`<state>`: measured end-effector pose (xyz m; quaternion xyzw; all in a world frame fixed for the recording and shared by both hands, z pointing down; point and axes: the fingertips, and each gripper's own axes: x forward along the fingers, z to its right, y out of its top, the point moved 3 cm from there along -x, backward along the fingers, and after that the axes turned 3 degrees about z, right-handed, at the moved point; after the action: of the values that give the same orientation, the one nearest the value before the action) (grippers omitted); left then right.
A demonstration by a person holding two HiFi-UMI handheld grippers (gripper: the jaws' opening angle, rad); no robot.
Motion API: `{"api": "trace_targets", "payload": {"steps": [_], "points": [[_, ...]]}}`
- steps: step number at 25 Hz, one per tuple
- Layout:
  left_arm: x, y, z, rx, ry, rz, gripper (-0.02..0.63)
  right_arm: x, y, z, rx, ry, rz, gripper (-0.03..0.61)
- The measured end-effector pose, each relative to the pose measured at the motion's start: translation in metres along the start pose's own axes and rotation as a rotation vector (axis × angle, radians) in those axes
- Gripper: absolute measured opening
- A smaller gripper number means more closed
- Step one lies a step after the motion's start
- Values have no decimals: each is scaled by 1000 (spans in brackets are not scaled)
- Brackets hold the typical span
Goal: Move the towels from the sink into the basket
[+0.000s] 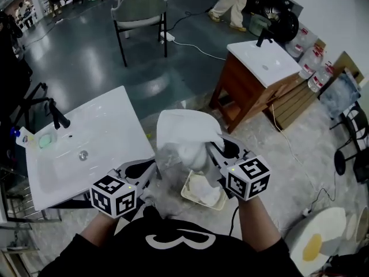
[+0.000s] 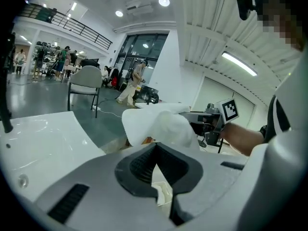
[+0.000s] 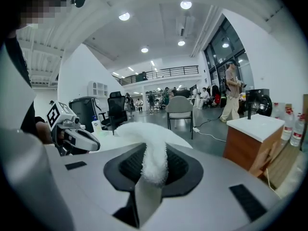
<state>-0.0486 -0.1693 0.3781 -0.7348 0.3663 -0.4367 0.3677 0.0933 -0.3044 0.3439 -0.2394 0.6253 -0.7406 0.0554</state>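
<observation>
The towel (image 1: 185, 130) hangs in the air between the two tools, clear of the sink (image 1: 106, 126) at the left and almost straight above the basket (image 1: 186, 193), which sits on the floor (image 1: 271, 154) just near of it and slightly right. The right tool (image 1: 211, 150) is clamped on the towel: in the right gripper view a thick fold runs down between its black pads. The left tool (image 1: 151, 167) has its jaws together, their tip right at the cloth's left edge; whether it nips that edge I cannot tell. So the right hand carries the load, and the coming move is probably a short drop. The towel is white, fluffy terry, bunched into a soft lump with its long side hanging downward. The basket is shallow, rectangular and cream, with pale cloth in it. The sink is glossy white
</observation>
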Motion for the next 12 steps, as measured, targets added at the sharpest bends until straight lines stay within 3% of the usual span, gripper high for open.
{"api": "trace_targets", "payload": {"steps": [12], "points": [[53, -33, 53, 44, -146, -96, 7, -84, -76, 47, 124, -192, -65, 84]]}}
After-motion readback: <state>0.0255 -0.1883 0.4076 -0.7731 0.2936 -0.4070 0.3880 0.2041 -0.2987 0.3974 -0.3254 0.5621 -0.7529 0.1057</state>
